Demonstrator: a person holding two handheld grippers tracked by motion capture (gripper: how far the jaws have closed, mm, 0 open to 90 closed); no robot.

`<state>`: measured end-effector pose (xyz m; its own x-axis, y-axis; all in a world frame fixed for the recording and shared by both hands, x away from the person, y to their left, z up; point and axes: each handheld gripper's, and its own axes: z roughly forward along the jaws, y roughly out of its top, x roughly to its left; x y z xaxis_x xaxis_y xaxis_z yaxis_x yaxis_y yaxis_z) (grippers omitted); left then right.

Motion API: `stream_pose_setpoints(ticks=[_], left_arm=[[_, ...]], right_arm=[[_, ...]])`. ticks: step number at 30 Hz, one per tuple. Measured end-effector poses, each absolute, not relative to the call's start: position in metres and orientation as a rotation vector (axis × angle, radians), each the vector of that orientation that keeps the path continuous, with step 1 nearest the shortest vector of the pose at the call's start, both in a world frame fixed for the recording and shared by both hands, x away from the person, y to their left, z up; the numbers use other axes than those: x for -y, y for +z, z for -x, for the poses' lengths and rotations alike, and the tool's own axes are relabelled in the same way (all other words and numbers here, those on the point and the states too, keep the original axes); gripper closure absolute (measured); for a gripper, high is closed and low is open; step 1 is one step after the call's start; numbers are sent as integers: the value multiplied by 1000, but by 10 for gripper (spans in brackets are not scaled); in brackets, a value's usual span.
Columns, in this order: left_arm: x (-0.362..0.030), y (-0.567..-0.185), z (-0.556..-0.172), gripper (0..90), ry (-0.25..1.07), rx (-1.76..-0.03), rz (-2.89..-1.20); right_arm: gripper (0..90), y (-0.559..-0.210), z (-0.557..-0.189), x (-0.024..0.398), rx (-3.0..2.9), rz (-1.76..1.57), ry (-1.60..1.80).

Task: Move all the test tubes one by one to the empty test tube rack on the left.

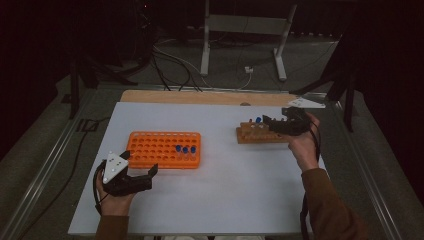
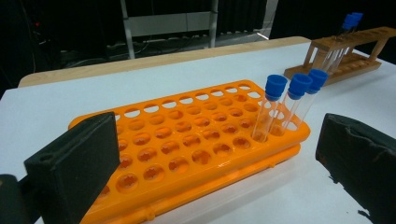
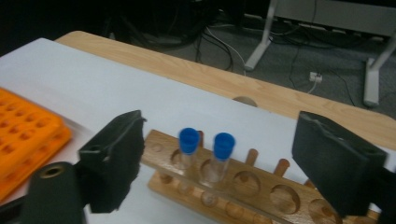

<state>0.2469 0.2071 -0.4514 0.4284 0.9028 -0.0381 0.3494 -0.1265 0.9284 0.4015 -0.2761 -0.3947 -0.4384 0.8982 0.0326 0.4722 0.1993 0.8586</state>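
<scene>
An orange tube rack (image 1: 155, 145) lies left of centre on the white table, with three blue-capped tubes (image 1: 185, 149) at its right end. My left gripper (image 1: 140, 163) rests open just in front of the rack's near left corner. In the left gripper view, the gripper (image 2: 212, 144) has its jaws spread either side of the orange rack (image 2: 187, 140), apart from the three tubes (image 2: 289, 100). A wooden rack (image 1: 250, 136) stands at the right. My right gripper (image 3: 219, 140) is open around the wooden rack (image 3: 261, 186), with two blue-capped tubes (image 3: 205, 144) standing between the jaws, untouched.
A bare wooden strip (image 1: 200, 96) runs along the table's far edge. Beyond it are cables and a metal stand's legs (image 1: 205, 60) on the floor. The orange rack's corner (image 3: 28, 135) lies to the left in the right gripper view.
</scene>
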Motion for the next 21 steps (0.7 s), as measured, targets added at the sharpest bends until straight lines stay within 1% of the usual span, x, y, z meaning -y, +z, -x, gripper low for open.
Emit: stream_pose_setpoints(ticks=[8, 17, 21], left_arm=[[-206, -451, -247, 8, 695, -1100, -1690], [-207, -452, -247, 8, 695, -1101, -1689], [-208, -452, -247, 8, 696, -1103, -1688]], right_arm=[[435, -408, -415, 278, -1987, -1319, 1162], [604, -425, -428, 275, -2012, -1394, 1156], [651, -432, -431, 272, -2041, -1406, 1135]])
